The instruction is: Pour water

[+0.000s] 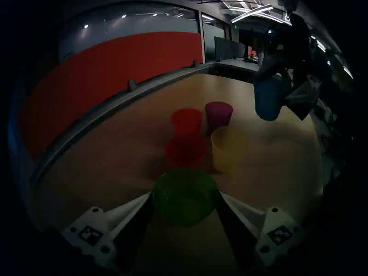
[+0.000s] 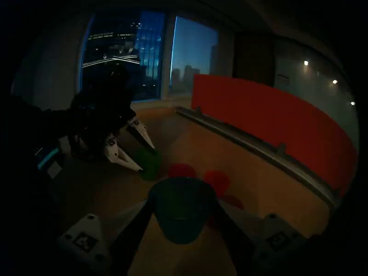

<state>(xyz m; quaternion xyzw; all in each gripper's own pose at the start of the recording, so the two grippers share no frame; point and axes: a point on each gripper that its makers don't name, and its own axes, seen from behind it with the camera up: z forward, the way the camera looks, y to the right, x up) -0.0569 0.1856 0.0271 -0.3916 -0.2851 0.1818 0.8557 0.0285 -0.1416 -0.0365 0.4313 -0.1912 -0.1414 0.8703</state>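
Note:
My left gripper [image 1: 184, 197] is shut on a green cup [image 1: 184, 209], upright and low over the wooden table [image 1: 115, 156]. Just beyond it stand two red cups [image 1: 186, 122] [image 1: 185, 152], a magenta cup [image 1: 218, 114] and a yellow cup [image 1: 228, 148]. My right gripper [image 2: 182, 207] is shut on a blue cup [image 2: 182, 221]. In the left gripper view that blue cup [image 1: 268, 97] hangs high at the right, above the table. In the right gripper view the left gripper [image 2: 148, 159] holds the green cup [image 2: 149, 164] near the red cups [image 2: 181, 170]. The light is too dim to see any water.
A red wall panel [image 1: 115, 69] with a raised rail runs along the table's far edge. Dark windows [image 2: 138, 55] lie behind the person's arm [image 2: 55, 133]. Bare tabletop lies right of the yellow cup, around [image 1: 280, 156].

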